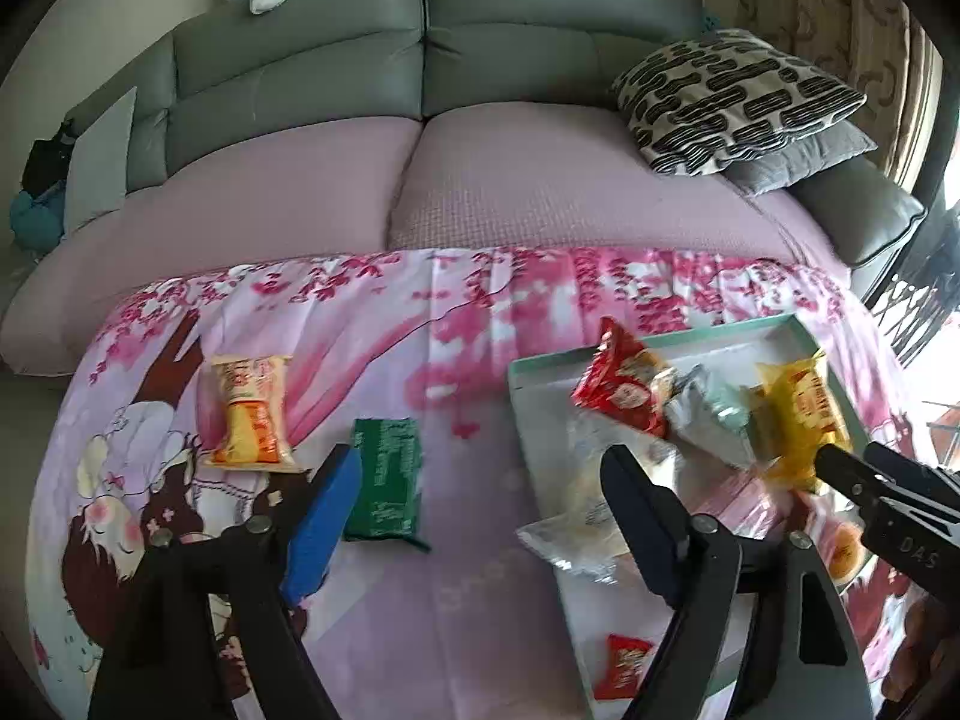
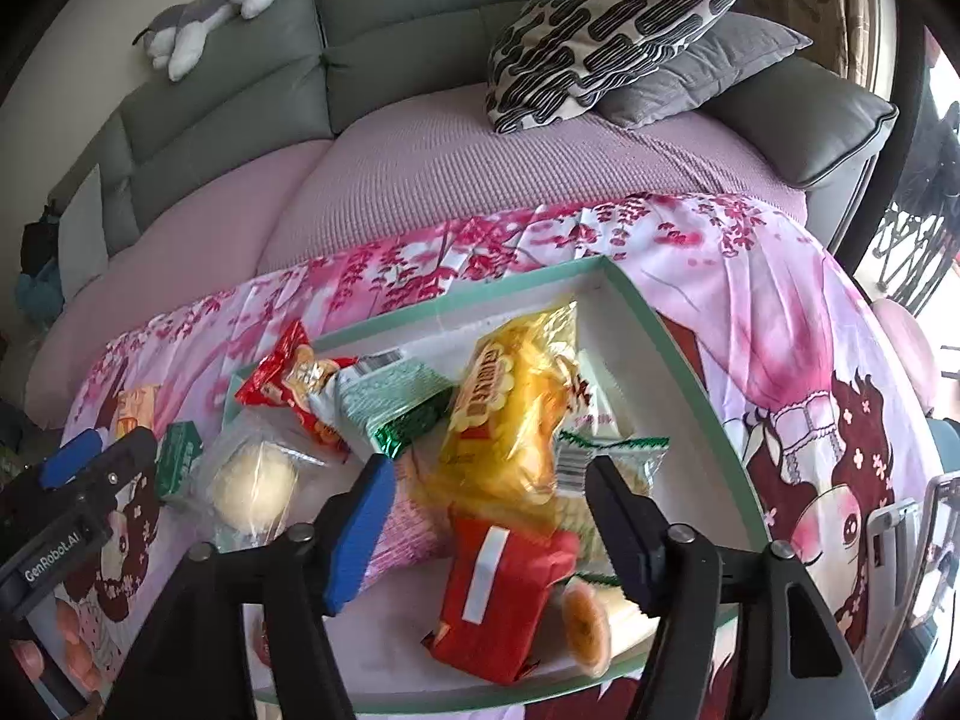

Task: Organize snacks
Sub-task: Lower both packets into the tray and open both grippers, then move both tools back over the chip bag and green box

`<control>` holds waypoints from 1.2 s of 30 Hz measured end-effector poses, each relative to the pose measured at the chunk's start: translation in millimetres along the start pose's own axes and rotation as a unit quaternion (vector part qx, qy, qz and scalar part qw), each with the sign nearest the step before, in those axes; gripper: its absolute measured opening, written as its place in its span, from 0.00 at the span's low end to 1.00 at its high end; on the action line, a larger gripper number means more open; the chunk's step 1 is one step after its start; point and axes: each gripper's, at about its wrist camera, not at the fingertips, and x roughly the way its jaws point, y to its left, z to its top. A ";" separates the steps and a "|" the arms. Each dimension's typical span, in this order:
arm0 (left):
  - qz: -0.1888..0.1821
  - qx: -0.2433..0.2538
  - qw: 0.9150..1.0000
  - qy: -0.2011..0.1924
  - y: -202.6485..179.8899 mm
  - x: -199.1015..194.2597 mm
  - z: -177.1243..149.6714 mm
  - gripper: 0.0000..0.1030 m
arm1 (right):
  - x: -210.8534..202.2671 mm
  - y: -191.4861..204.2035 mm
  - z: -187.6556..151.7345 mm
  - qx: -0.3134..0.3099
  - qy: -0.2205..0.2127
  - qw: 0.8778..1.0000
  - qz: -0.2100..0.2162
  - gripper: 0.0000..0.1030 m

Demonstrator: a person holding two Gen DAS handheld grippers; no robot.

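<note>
Left gripper (image 1: 480,498): lower centre of its own frame, fingers spread wide, holding nothing.
Green packet (image 1: 385,483): flat on the floral cloth (image 1: 480,312), between the spread fingers and touching the blue pad of the left-frame finger (image 1: 324,516); long axis runs from frame bottom toward frame top, roughly along the fingers, short ends near and far.
Orange packet (image 1: 251,412): upper left of the green one, apart from it, long axis likewise up the frame.

Right gripper (image 2: 489,510): lower centre of its frame, fingers wide, empty, over the tray (image 2: 672,354).
Red packet (image 2: 504,600): between the fingers at frame bottom, long axis tilted up-right.
Yellow packet (image 2: 510,414): just beyond the fingertips, atop the pile, long axis up the frame.

Judgement: loose packets lie nearer the left gripper; the green one is likely next.
</note>
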 end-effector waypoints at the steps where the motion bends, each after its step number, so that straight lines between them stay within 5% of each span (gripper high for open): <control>1: 0.004 0.000 1.000 0.000 1.6 -0.2 -1.1 0.82 | 0.3 2.2 -1.2 -0.002 0.002 1.000 -0.001 0.71; 18: 0.003 -0.007 1.000 -0.024 18.5 -7.5 -9.6 0.98 | -9.7 24.8 -17.0 -0.013 0.005 0.999 -0.035 0.89; 22: 0.008 -0.012 0.999 -0.030 24.4 -8.1 -9.8 0.99 | -11.7 28.4 -17.8 -0.015 0.000 0.999 -0.036 1.00; 36: 0.002 -0.051 0.996 -0.071 46.0 -20.7 -8.4 0.99 | -14.5 34.6 -17.9 -0.012 -0.016 0.999 -0.027 1.00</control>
